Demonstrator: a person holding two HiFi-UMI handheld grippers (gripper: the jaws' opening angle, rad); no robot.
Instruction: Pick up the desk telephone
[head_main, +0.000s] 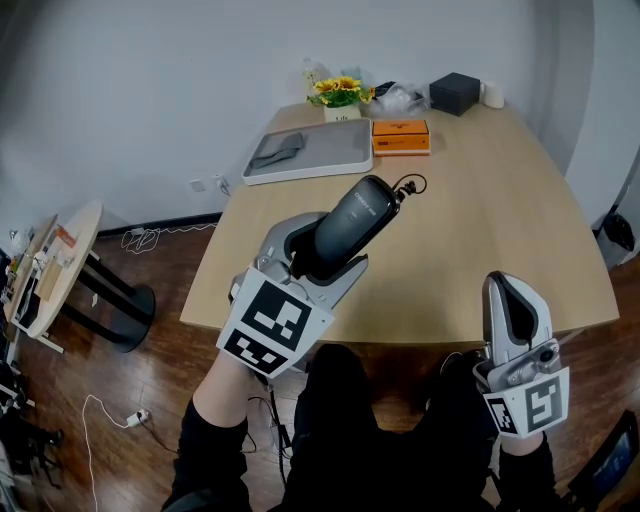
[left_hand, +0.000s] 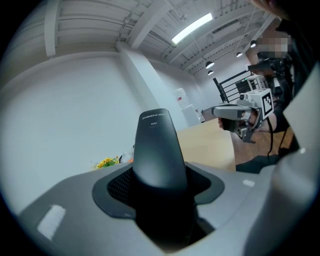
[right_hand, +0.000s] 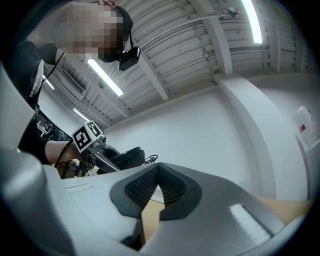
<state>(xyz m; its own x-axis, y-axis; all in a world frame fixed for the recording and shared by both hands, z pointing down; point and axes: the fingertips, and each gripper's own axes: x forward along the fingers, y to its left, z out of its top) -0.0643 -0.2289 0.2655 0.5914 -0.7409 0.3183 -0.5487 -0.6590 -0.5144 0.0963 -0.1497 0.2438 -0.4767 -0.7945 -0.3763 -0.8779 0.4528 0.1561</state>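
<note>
A matte black telephone handset (head_main: 360, 215), smooth, rounded and tapering, sits clamped in the left gripper (head_main: 330, 265), tilted up over the near side of a pale wooden table (head_main: 480, 200). A curl of black cord (head_main: 408, 185) shows at its far end. In the left gripper view, small white print near the handset's tip begins "CHINO"; the rest is too fine to read. The right gripper (head_main: 512, 285) hangs at the table's near edge, its ribbed pads (right_hand: 165, 185) pressed together on nothing. Both grey grippers carry black-and-white square markers. Farther back lie a grey tray (head_main: 335, 148), an orange box (head_main: 400, 135) and yellow flowers (head_main: 338, 92).
</note>
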